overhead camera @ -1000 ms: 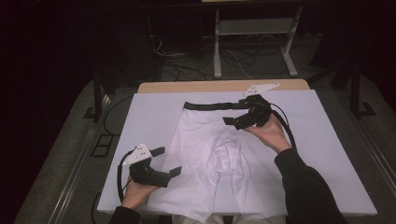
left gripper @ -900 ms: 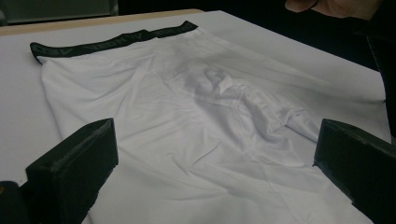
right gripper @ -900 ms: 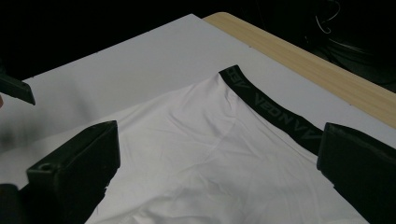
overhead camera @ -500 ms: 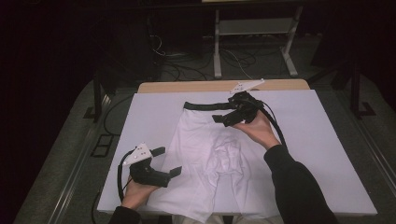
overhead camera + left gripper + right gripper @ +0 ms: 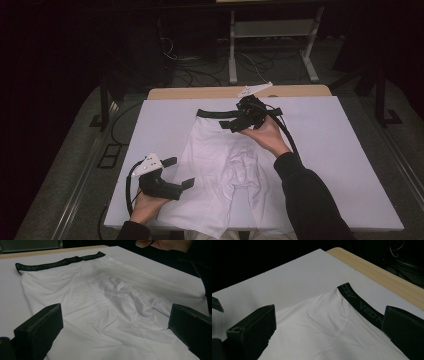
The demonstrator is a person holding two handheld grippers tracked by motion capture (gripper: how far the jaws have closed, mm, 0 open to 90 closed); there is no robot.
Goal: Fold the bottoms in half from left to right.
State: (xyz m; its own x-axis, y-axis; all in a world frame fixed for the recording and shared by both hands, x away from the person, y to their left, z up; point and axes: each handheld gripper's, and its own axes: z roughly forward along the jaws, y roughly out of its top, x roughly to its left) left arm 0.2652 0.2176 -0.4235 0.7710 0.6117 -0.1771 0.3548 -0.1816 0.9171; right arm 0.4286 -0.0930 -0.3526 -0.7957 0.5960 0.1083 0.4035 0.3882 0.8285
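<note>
The left gripper [image 5: 176, 172], jaws spread wide and empty, hovers at the near left leg of the white shorts [image 5: 225, 170], which lie flat mid-table [image 5: 345, 150]. Its own view reveals central wrinkles. The right gripper [image 5: 231, 123], equally wide and empty, sits over the black waistband [image 5: 362, 307], whose lettering its view shows.

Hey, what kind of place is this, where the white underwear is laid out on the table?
Probably a lab or recording workspace, not a home: a white-covered table in a dark room, loose cables on the floor behind it, a metal stand, and a hand-held gripper with open jaws beside the white boxer briefs.
</note>
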